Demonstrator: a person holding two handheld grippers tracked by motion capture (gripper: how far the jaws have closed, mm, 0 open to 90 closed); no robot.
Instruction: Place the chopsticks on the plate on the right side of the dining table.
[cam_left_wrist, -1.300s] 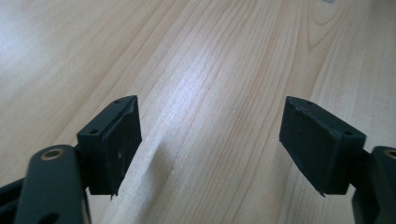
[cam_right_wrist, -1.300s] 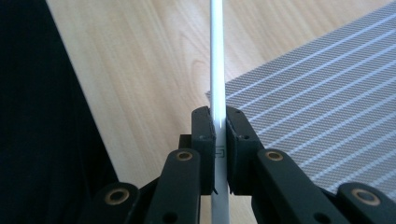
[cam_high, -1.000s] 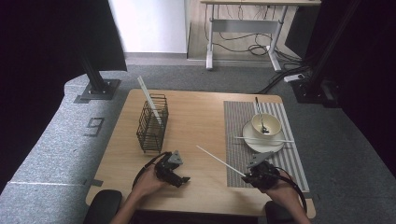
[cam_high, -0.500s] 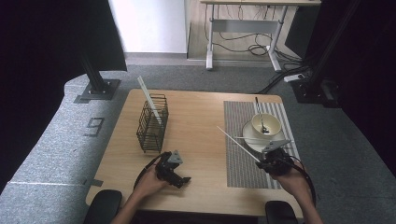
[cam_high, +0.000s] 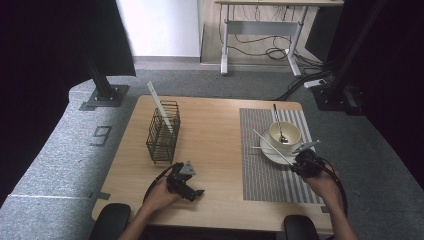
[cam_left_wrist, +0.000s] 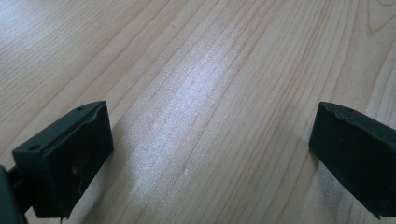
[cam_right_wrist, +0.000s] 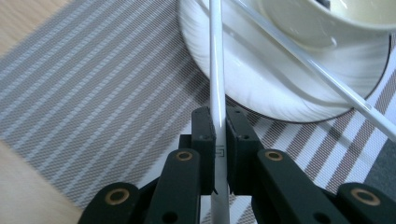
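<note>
Moved: my right gripper (cam_high: 303, 161) now nearer the saucer (cam_high: 267, 152), jaws pinching a white chopstick (cam_right_wrist: 217, 84). My left gripper (cam_high: 186, 182): on table (cam_high: 215, 130), jaws spread.

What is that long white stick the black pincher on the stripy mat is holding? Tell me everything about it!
It is a thin, straight, smooth white stick, maybe plastic, probably a chopstick. The right gripper is shut on its lower part, jaws pressing both sides. From there it reaches up and away across the rim of the white plate. From above it slants over the striped mat, toward the bowl. A second stick like it lies across the plate.
</note>
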